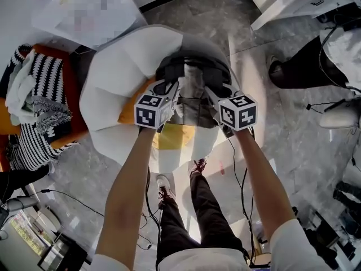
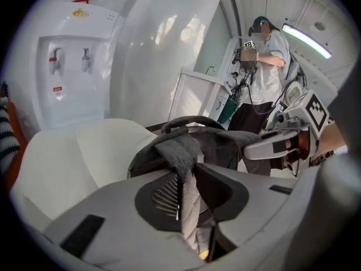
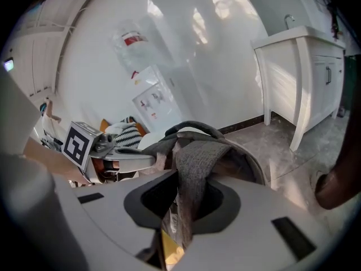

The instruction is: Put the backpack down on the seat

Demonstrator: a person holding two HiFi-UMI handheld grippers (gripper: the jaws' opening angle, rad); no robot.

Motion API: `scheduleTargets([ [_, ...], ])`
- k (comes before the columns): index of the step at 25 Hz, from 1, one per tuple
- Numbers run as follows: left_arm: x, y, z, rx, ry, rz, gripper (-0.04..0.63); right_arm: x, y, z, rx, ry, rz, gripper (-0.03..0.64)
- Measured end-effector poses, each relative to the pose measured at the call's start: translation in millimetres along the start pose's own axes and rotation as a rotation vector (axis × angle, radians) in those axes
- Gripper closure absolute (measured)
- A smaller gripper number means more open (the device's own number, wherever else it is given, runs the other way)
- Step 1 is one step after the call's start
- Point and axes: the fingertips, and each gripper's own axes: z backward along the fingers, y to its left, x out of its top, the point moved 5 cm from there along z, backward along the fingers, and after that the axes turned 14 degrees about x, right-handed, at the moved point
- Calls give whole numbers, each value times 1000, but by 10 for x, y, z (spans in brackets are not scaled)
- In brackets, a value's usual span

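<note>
Head view: left tongs (image 1: 171, 90) and right tongs (image 1: 215, 93) clamp backpack (image 1: 194, 72) straps over seat (image 1: 115, 72), centre frame; marbled floor (image 1: 293, 151).

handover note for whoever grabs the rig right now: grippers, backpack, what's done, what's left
Left gripper: shut on one grey shoulder strap.
Right gripper: shut on the other strap.
Backpack: held by both straps over the white seat, close to its back. Cannot tell whether its weight is on the seat yet.
Done: backpack is at the seat.
Left: lower it until it sits, then open both grippers and pull back clear of the straps.
</note>
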Motion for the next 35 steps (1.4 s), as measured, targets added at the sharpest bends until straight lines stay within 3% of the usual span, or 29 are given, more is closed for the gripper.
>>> scheduleTargets([
  [5,-37,39,-40,49,18,1,482,-33,-44,26,-23,-21,21,531],
  [7,-33,66,-58,66,27,11,389,-56,-87,66,-61,-21,40,510],
  [9,-20,94,-64,74,28,28,350,-83,-125,130,-93,-24,51,471],
  [12,-5,133,-45,88,16,58,341,-111,-157,227,-111,-29,65,441],
  [20,-4,225,140,174,-8,43,298,-68,-148,494,-138,-66,54,436],
  [35,-34,346,817,148,-55,68,295,130,406,783,-170,-76,105,437],
])
